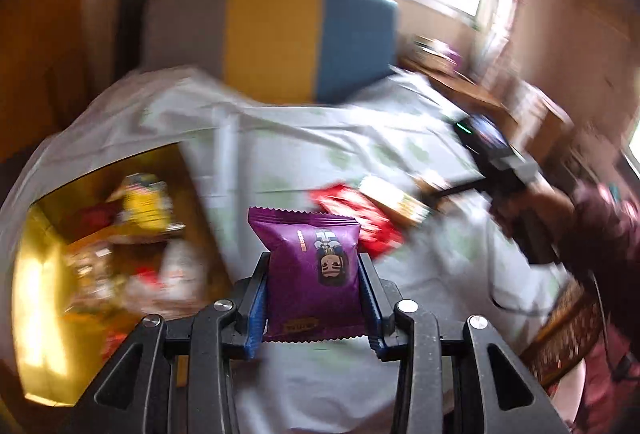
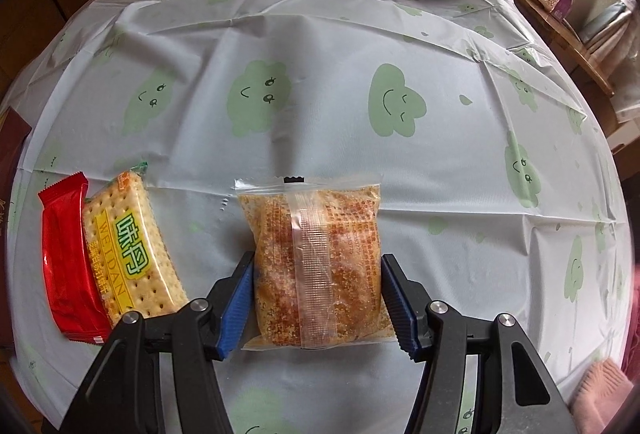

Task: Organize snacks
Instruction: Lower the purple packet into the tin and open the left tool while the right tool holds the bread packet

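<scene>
The left gripper point(image 1: 314, 298) is clenched on a purple snack packet point(image 1: 310, 270) — the right gripper point(image 2: 318, 298) grasps a clear pastry packet point(image 2: 316, 266); just left of it lies a cracker packet point(image 2: 132, 246).

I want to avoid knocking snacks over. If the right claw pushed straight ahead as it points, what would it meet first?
The clear-wrapped crumb snack already between the right claw fingers; past it, only bare tablecloth to the far edge, though depth is uncertain.
</scene>
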Demonstrator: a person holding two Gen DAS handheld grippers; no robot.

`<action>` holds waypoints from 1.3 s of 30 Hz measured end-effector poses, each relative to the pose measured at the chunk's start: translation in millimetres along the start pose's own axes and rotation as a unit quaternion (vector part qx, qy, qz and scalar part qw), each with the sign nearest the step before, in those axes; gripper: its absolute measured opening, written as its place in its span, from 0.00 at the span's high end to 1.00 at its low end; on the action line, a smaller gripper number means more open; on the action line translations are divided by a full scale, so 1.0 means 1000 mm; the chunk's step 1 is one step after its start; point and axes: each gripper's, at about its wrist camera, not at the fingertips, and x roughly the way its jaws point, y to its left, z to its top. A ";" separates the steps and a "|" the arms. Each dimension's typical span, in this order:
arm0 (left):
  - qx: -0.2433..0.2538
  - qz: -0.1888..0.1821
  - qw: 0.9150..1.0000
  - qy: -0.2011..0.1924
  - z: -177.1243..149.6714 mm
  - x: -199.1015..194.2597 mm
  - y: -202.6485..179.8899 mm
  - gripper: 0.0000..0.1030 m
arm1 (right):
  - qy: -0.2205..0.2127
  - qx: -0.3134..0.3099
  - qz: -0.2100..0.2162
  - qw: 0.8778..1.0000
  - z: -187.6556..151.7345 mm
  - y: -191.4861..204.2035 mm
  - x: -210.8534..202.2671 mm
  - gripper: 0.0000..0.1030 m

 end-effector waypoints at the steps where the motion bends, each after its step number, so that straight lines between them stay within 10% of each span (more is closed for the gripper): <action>1: -0.020 0.012 1.000 0.002 0.002 -0.001 0.014 0.61 | 0.000 0.000 0.000 1.000 0.000 0.004 0.002 0.41; 11: -0.237 0.100 0.963 0.075 -0.024 0.010 0.167 0.61 | 0.001 -0.009 -0.004 1.000 0.002 0.007 0.004 0.41; 20: -0.267 0.131 0.946 0.128 -0.054 0.029 0.198 0.61 | -0.001 -0.012 -0.010 1.000 0.001 0.012 0.003 0.41; 39: -0.253 0.146 0.946 0.141 -0.057 0.032 0.199 0.41 | -0.003 -0.015 -0.016 1.000 0.000 0.014 0.000 0.41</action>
